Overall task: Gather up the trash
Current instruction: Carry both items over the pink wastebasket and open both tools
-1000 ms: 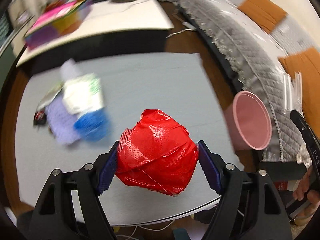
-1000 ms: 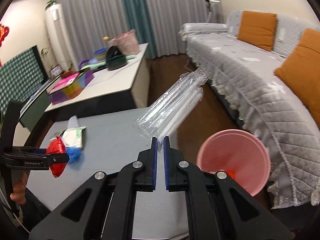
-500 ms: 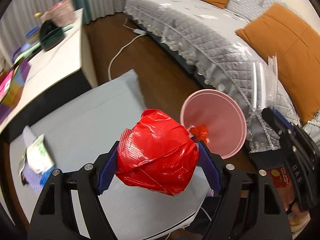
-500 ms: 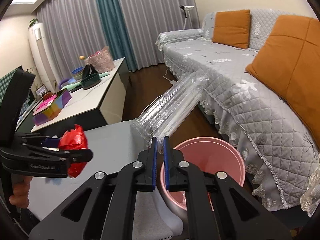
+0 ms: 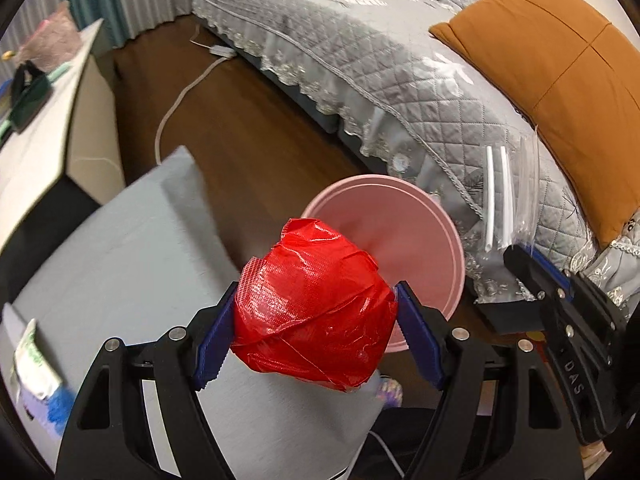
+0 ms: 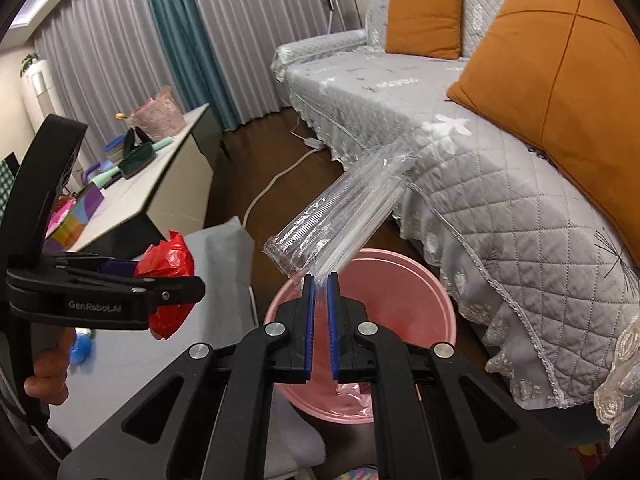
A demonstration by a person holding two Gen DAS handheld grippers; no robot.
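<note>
Gripping a crumpled red plastic wad (image 5: pixel 314 304) between its jaws, the left gripper (image 5: pixel 316 324) is hanging just short of the round pink plastic bin (image 6: pixel 436 292); the right gripper (image 6: pixel 319 320) is pinching a clear cellophane sleeve (image 6: pixel 340 216) above the bin; carrying each load over the bin's mouth before releasing looks safest

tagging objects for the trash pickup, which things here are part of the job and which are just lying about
Part of the job:
- red crumpled wrapper, in left gripper
- clear plastic sleeve, in right gripper
- pink bin

Lying about:
- orange cushions
- grey sofa cover
- white cable
- colourful box
</note>
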